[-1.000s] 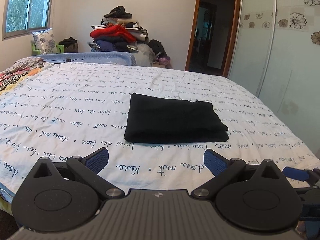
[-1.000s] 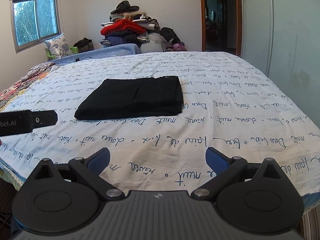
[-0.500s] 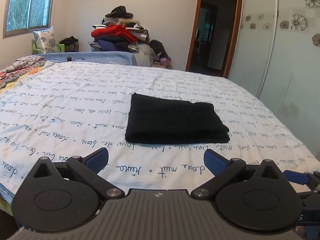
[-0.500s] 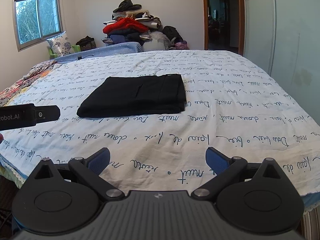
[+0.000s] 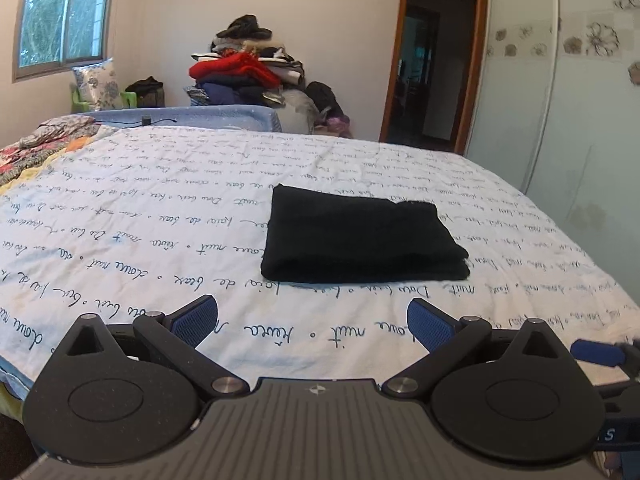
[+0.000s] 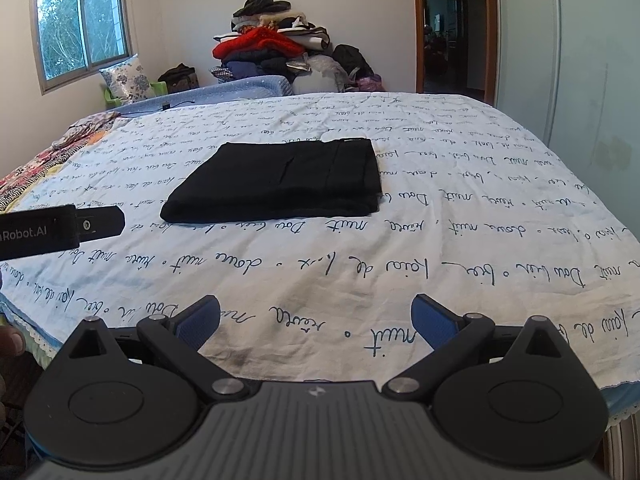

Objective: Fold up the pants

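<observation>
Black pants (image 5: 360, 236) (image 6: 280, 178) lie folded into a flat rectangle in the middle of the bed. My left gripper (image 5: 312, 320) hangs open over the bed's near edge, well short of the pants, nothing between its blue pads. My right gripper (image 6: 316, 318) is open too, over the same near edge and further from the pants. The left gripper's body (image 6: 60, 230) pokes into the right wrist view at the left edge. A blue part of the right gripper (image 5: 596, 354) shows at the lower right of the left wrist view.
The bed sheet (image 5: 140, 232) (image 6: 460, 220) is white with blue handwriting print. A heap of clothes (image 5: 244, 72) (image 6: 272, 48) stands past the far end. A patterned blanket (image 5: 24, 156) lies at the left. A wardrobe door (image 5: 580, 120) lines the right side, beside an open doorway (image 5: 428, 88).
Both grippers have risen and tilted slightly, so the pants sit a little lower in each view. The pants lie as before and both grippers stay open.
</observation>
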The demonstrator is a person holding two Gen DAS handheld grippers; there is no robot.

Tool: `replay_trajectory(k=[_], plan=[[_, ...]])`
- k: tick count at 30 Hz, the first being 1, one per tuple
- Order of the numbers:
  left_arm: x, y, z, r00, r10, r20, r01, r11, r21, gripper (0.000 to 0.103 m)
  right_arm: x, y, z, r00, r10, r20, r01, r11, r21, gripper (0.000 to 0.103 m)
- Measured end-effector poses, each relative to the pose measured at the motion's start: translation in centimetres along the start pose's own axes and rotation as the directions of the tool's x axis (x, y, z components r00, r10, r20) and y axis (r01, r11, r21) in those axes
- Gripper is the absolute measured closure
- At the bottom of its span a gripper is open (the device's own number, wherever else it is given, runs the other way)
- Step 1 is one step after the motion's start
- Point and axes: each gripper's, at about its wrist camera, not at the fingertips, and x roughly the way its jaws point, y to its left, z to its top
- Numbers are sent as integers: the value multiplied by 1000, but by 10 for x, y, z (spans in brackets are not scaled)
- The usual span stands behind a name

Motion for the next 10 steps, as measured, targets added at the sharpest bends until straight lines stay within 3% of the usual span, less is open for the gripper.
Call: replay_trajectory(k=[10], plan=[[2, -4, 0, 999, 49, 1, -49, 997, 51, 0, 1, 0, -1, 1000, 4, -7, -4, 1000, 9, 1]])
